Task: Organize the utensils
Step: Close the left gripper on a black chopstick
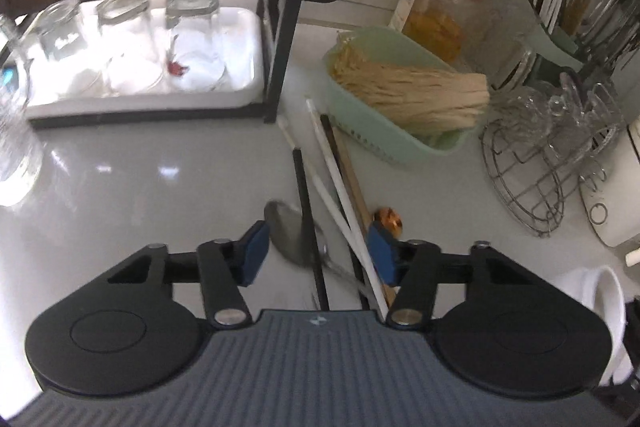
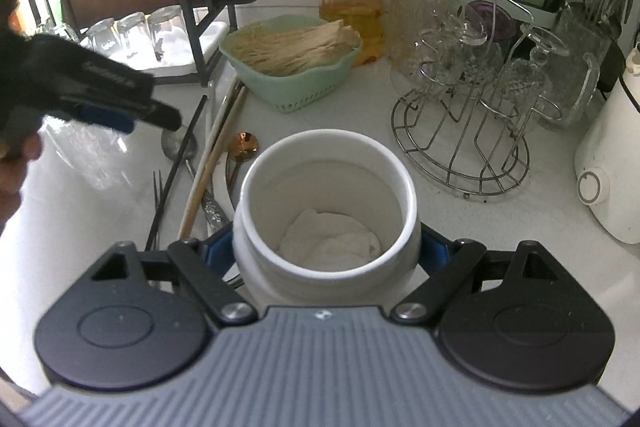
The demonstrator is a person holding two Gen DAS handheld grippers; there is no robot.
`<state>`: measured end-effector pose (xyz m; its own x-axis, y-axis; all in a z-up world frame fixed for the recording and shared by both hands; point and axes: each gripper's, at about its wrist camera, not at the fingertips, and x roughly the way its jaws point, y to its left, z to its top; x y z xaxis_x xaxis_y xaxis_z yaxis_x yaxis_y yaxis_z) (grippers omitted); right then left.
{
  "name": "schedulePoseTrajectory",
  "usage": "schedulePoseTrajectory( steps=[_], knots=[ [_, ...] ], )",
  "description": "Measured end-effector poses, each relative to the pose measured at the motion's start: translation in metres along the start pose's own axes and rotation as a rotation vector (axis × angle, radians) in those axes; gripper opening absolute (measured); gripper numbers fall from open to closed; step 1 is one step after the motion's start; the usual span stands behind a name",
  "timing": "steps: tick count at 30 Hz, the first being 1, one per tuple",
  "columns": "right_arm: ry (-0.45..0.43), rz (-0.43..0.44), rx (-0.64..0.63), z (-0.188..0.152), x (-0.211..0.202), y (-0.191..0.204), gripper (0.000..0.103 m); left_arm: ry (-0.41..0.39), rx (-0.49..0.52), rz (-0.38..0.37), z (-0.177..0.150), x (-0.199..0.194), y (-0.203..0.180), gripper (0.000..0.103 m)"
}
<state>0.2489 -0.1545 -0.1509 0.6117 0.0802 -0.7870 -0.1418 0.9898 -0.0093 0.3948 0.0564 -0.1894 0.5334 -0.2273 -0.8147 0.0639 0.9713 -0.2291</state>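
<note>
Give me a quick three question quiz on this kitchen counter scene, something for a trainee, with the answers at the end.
1. True or false: the right gripper is closed on the white jar.
2. What lies inside the jar: A) a fork, B) a crumpled white cloth, C) noodles?
3. Which loose utensils lie between the left gripper's fingers?

Key:
1. True; its fingers press on both sides of the jar.
2. B.
3. The silver spoon, the black chopstick and the white chopsticks; the fingers are not yet pressing on any of them.
</note>
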Motion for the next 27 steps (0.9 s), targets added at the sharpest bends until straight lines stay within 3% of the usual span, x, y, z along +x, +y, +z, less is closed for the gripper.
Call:
schedulePoseTrajectory(
  steps=[15,27],
  knots=[
    [0.067,-0.031,0.037,0.01,0.008,0.002,0.091,0.067,0.054,0.029,0.043,0.057,0.008,0.019],
    [0.104,-0.048,0.049,0.014,0.011,0.003,0.091,0.116,0.051,0.055,0.056,0.075,0.008,0.017]
  ],
)
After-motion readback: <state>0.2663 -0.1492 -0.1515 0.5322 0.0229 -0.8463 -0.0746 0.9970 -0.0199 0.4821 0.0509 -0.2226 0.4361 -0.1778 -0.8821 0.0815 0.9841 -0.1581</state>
